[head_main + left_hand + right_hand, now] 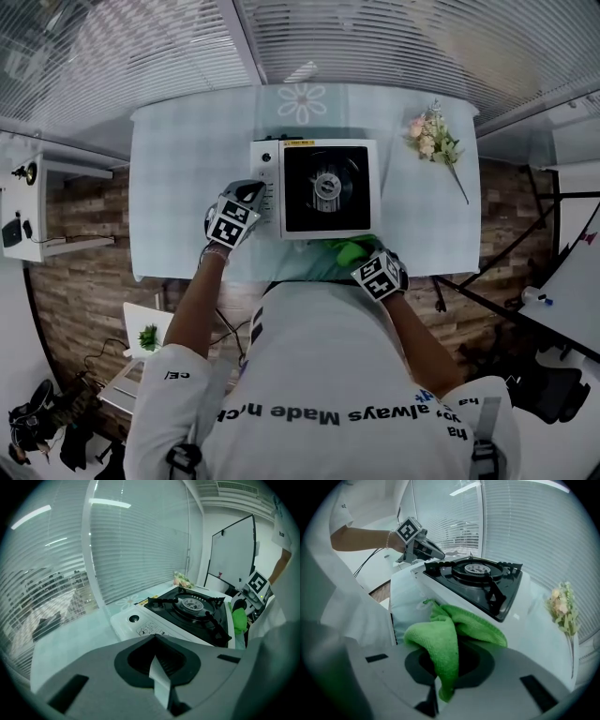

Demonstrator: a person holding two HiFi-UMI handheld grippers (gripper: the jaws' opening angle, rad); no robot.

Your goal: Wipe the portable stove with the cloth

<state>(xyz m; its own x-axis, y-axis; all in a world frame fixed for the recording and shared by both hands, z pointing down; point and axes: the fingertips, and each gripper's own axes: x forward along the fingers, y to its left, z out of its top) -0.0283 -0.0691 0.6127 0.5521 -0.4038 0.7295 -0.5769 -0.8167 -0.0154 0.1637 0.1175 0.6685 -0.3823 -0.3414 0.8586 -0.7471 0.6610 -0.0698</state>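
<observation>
The portable stove is white with a black burner top and stands mid-table. My right gripper is at the stove's near edge, shut on a green cloth. The cloth bunches out of the jaws and droops over them, just short of the stove's front corner. My left gripper is at the stove's left side beside the control panel. Its jaws meet at the tip with nothing held. I cannot tell whether it touches the stove.
A small flower bouquet lies on the table right of the stove. Window blinds run close behind the table's far edge. A white shelf stands at the left and a whiteboard to the right.
</observation>
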